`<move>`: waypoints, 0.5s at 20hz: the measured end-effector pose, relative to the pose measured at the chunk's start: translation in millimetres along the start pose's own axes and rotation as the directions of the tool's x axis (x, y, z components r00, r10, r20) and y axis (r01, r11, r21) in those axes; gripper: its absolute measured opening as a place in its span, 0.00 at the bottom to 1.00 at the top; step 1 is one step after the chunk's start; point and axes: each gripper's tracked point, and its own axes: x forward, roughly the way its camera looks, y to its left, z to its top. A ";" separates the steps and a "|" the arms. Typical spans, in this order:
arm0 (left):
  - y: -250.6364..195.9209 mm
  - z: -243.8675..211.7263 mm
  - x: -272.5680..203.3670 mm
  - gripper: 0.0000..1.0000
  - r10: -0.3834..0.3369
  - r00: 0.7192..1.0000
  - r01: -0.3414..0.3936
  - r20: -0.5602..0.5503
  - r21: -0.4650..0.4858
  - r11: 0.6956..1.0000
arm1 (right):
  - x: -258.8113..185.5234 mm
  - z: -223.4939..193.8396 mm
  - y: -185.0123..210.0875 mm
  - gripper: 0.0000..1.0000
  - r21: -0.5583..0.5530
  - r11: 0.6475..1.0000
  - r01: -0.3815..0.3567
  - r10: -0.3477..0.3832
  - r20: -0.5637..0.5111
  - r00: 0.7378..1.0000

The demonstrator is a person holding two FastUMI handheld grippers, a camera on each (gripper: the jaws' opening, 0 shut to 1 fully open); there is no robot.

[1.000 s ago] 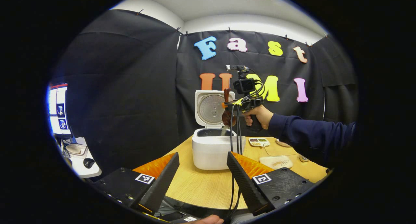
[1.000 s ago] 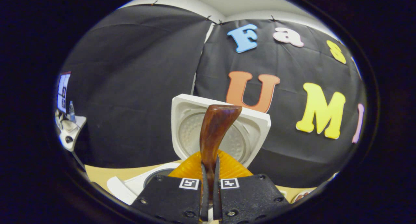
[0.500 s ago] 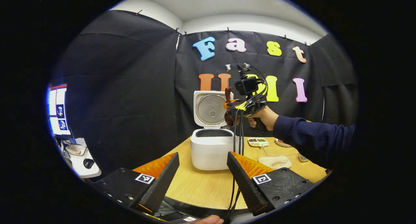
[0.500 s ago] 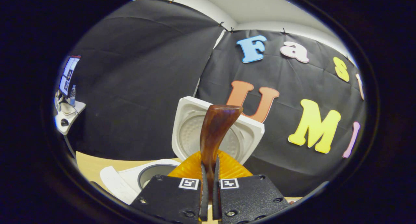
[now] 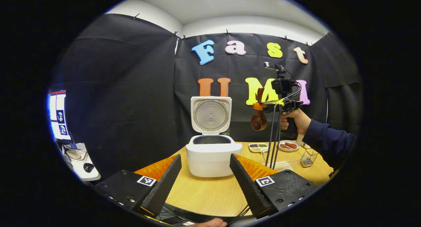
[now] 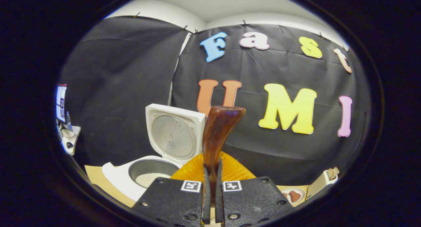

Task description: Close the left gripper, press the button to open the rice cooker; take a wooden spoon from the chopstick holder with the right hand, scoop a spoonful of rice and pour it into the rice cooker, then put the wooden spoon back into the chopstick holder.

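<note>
The white rice cooker (image 5: 212, 154) stands on the wooden table (image 5: 210, 194) with its lid up (image 5: 210, 114). In the right gripper view the cooker (image 6: 131, 177) holds white rice (image 6: 149, 178) in its pot. My right gripper (image 6: 212, 190) is shut on the dark wooden spoon's handle (image 6: 218, 128). In the left gripper view that gripper (image 5: 263, 106) hangs in the air to the right of the cooker, the spoon's bowl (image 5: 259, 121) pointing down. A metal chopstick holder (image 5: 308, 158) stands at the table's right edge. My left gripper (image 5: 205, 174) is open, low before the cooker.
A clear container (image 5: 279, 159) sits right of the cooker. Behind it are a small divided dish (image 5: 258, 147) and a plate with sausages (image 5: 288, 145). A side desk with a mouse (image 5: 88, 166) and a screen (image 5: 56, 113) is at the far left.
My right gripper has carried the spoon from above the cooker's pot to the right, away from the lid. The left gripper stayed open and nearly still.
</note>
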 end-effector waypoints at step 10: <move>-48.5 34.6 26.8 0.94 -0.056 0.996 0.053 0.075 0.043 0.998 | -127.5 0.9 -149.9 0.11 0.107 0.968 0.225 -0.229 0.021 0.973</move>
